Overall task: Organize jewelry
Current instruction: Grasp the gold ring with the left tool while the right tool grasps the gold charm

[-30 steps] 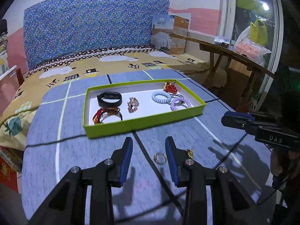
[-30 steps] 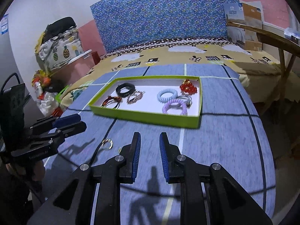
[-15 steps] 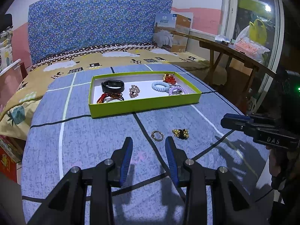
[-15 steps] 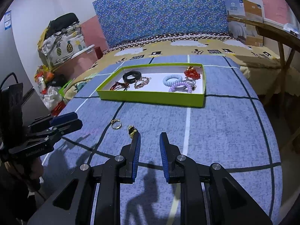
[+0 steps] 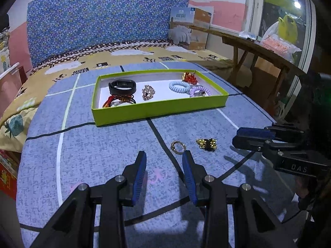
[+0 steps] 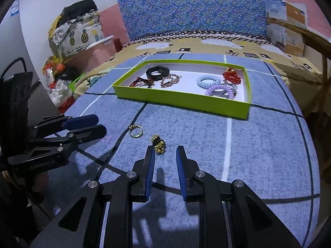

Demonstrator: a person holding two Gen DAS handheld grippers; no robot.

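I've brought my right gripper (image 6: 165, 155) down and in toward the gold cluster (image 6: 158, 143), which now lies on the surface just ahead of its tips, slightly left of the gap. Its jaws stand narrowly apart, empty; my left gripper (image 5: 164, 160) is wide apart, empty, with the ring (image 5: 178, 146) just ahead, slightly right. The tray (image 5: 161, 108) lies beyond both pieces, so I judge each hand nearest its own.

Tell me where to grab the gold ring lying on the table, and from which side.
Pinch the gold ring across its thin band, coming down from above. It lies flat on the cloth, so only the rim offers a hold. Keep clear of the small ornament on its far edge.
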